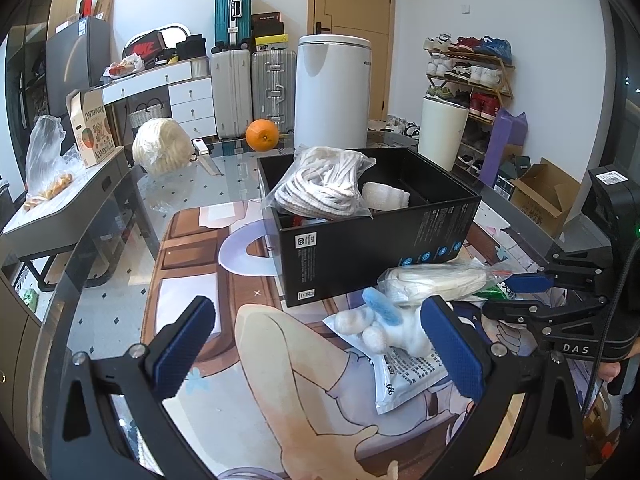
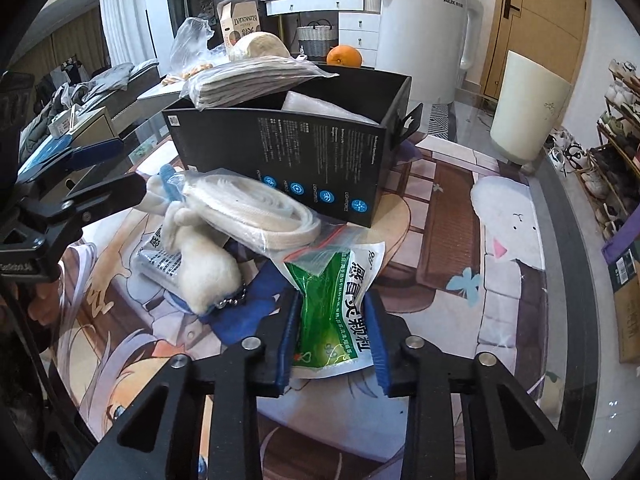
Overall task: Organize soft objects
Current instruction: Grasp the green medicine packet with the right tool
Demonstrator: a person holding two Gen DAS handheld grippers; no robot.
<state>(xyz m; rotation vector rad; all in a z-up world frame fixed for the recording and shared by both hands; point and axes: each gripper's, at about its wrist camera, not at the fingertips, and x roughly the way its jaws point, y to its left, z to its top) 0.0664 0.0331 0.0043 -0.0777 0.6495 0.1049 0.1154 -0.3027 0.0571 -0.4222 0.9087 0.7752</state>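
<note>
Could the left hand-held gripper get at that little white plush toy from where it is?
Probably yes. The left hand-held gripper is open, and the plush toy lies just beside its right finger, uncovered, atop a white packet.

Across my glass table (image 1: 120, 288) an orange (image 1: 262, 135) sits at the far edge, a white appliance (image 1: 333, 88) behind it. Three suitcases (image 1: 252, 92) stand by a white drawer unit (image 1: 188, 96); a shoe rack (image 1: 472, 76) lines the right wall.

Black box (image 1: 360, 256), green/white packet (image 2: 332, 316), orange fruit (image 1: 262, 135).
</note>
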